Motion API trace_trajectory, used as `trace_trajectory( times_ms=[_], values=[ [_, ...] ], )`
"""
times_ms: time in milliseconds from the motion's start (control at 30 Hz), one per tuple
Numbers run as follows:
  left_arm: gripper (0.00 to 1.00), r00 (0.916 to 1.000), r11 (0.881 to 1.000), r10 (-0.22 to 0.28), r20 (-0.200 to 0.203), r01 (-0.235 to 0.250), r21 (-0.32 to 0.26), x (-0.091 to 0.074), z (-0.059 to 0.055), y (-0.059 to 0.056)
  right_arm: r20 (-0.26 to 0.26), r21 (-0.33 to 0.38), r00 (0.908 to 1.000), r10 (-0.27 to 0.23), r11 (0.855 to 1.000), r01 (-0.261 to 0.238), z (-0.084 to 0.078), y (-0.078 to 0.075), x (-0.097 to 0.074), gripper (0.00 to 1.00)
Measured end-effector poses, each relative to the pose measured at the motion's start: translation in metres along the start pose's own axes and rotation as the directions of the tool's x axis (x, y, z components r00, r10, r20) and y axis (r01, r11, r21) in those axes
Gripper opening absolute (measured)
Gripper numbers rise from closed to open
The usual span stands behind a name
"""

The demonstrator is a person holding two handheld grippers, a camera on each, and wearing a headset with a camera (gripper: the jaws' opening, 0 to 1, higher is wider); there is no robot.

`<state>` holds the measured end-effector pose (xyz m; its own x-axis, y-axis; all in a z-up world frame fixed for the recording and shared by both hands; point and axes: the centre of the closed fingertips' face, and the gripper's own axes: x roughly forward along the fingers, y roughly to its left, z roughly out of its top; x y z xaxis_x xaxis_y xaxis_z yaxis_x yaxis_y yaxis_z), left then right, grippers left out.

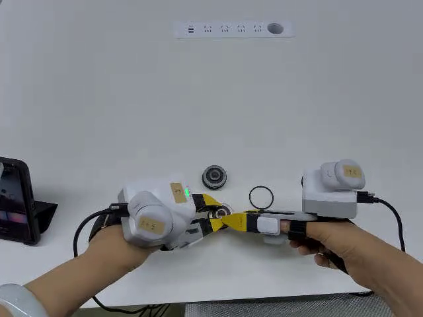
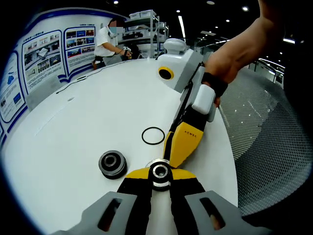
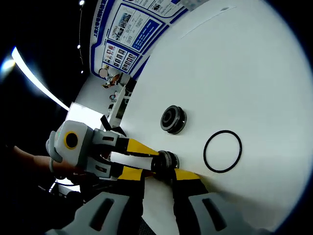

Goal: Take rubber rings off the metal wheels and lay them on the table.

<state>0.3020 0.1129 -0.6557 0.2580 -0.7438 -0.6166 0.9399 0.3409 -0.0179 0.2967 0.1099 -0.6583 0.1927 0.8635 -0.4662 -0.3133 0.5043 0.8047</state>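
Left hand-held gripper [image 1: 213,212] clamps small silver metal wheel [image 2: 160,172] steady over white tabletop [image 1: 218,267] so right hand-held gripper [image 3: 161,172], jaws narrowed on its rim, can likely peel the rubber; thin black rubber ring [image 1: 261,197] lies loose nearby, second dark metal wheel [image 1: 215,176] waits.
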Motion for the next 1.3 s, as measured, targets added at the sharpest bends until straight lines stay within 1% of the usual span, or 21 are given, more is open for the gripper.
trace_trajectory(
  times_ms=[200, 333, 433, 533, 733, 833, 933, 1067, 1300],
  values=[
    [0.13, 1.0000, 1.000, 0.000, -0.001, 0.000, 0.000, 0.000, 0.000, 0.000, 0.005, -0.008, 0.9999, -0.012, 1.000, 0.012, 0.001, -0.003, -0.002, 0.19],
    [0.13, 1.0000, 1.000, 0.001, -0.001, -0.001, -0.002, 0.000, 0.001, -0.001, 0.017, -0.009, 0.9996, -0.024, 1.000, 0.024, 0.004, -0.006, -0.004, 0.12],
    [0.13, 1.0000, 1.000, 0.001, 0.000, -0.001, -0.003, 0.000, 0.000, 0.000, 0.013, -0.017, 0.9994, -0.033, 0.999, 0.033, 0.004, -0.007, -0.004, 0.09],
    [0.13, 1.0000, 1.000, 0.001, 0.000, -0.001, -0.004, 0.000, 0.000, 0.000, 0.012, -0.024, 0.9985, -0.054, 0.998, 0.054, 0.004, -0.011, -0.003, 0.05],
    [0.14, 1.0000, 1.000, -0.001, 0.002, 0.001, -0.003, 0.000, 0.001, 0.001, 0.015, -0.023, 0.9985, -0.052, 0.998, 0.052, 0.005, -0.011, -0.004, 0.03],
    [0.14, 1.0000, 1.000, -0.001, 0.002, 0.001, -0.003, -0.001, 0.001, 0.000, 0.017, -0.039, 0.9981, -0.059, 0.997, 0.059, 0.005, -0.012, -0.005, 0.02],
    [0.13, 1.0000, 1.000, -0.002, 0.001, 0.002, -0.003, 0.000, 0.001, 0.001, 0.018, -0.037, 0.9981, -0.058, 0.998, 0.059, 0.005, -0.012, -0.005, 0.02],
    [0.13, 1.0000, 1.000, -0.003, 0.001, 0.003, -0.004, -0.001, 0.000, 0.001, 0.018, -0.054, 0.9980, -0.061, 0.997, 0.062, 0.006, -0.009, -0.005, 0.02],
    [0.13, 1.0000, 1.000, -0.004, 0.001, 0.004, -0.001, 0.000, 0.000, 0.001, 0.022, -0.057, 0.9980, -0.059, 0.997, 0.060, 0.006, -0.007, -0.005, 0.02]
  ],
)
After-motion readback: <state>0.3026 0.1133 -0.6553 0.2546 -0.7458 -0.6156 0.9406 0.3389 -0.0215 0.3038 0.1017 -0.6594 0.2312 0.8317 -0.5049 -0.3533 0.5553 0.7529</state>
